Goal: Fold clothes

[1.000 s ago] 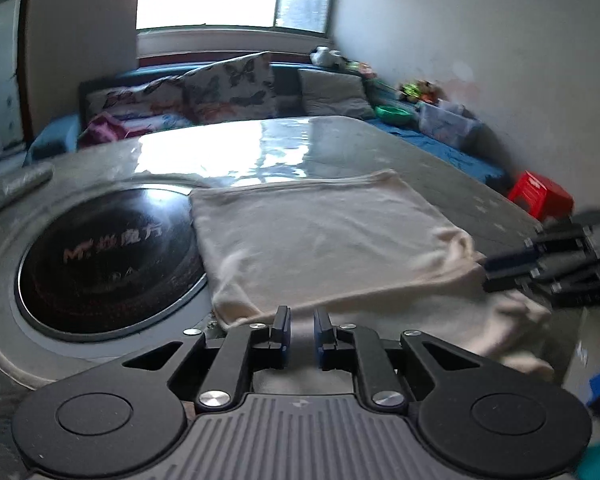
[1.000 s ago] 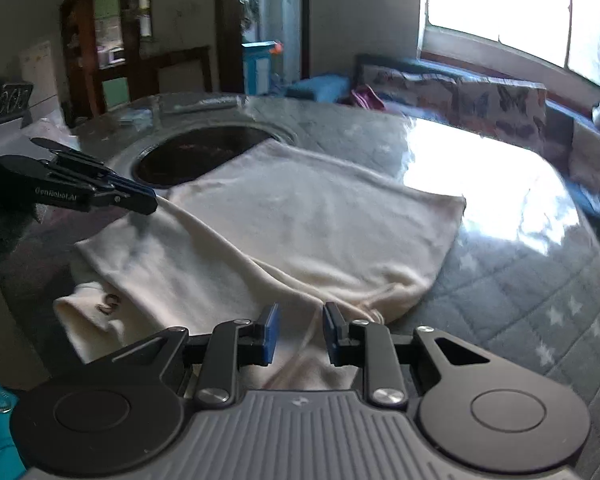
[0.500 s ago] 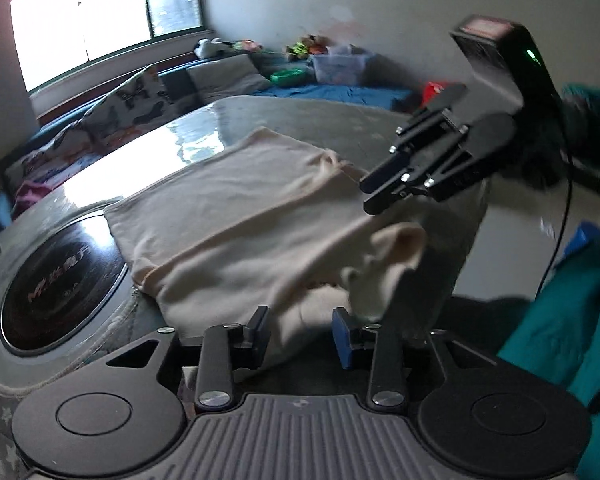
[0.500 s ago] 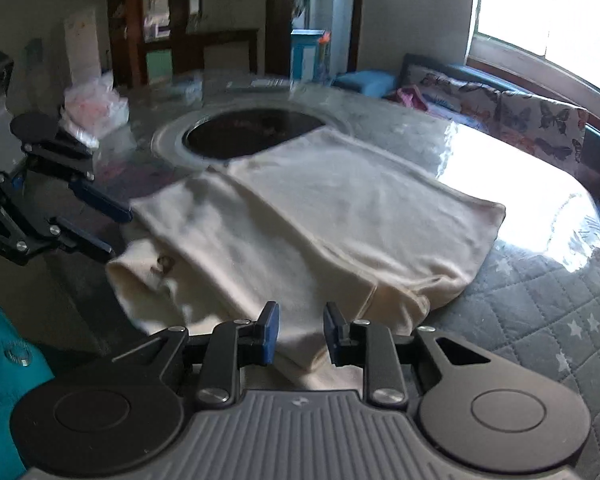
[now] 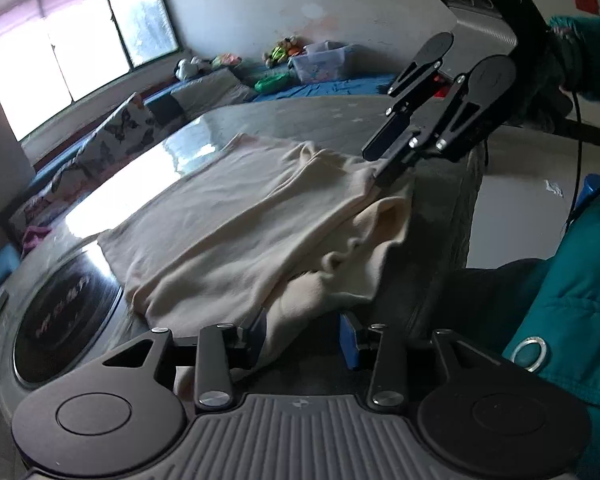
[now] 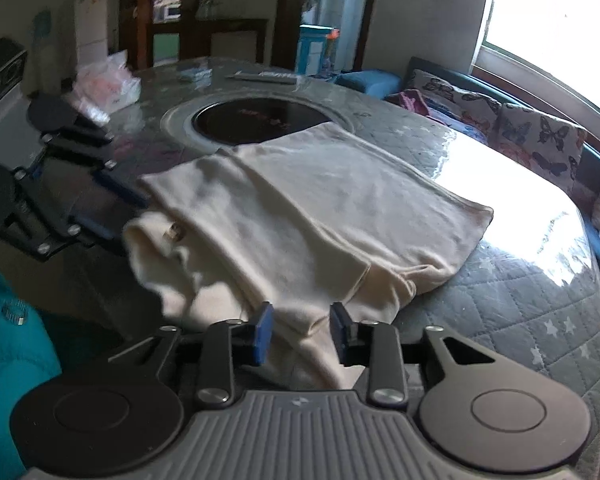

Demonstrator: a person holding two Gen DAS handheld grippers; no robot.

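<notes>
A cream garment (image 5: pixel 236 232) lies partly folded on the round table, its near end hanging over the table edge; it also shows in the right wrist view (image 6: pixel 324 208). My left gripper (image 5: pixel 302 338) is open, with the garment's near left hem between its fingers. My right gripper (image 6: pixel 300 332) is open, with the garment's near right hem between its fingers. In the left wrist view the right gripper (image 5: pixel 384 164) sits at the garment's far corner. In the right wrist view the left gripper (image 6: pixel 116 208) sits at the opposite corner.
A black round cooktop (image 5: pixel 64 312) is set in the quilted grey table (image 6: pixel 520 312). A remote (image 6: pixel 264 77) and plastic bags (image 6: pixel 104 88) lie at the far side. A sofa with butterfly cushions (image 6: pixel 532 140) stands under the window. My teal jacket (image 5: pixel 572 292) is near.
Both grippers opened wider and swung to the garment's near edge, one at each corner. The hanging hem now lies between each pair of fingers.
</notes>
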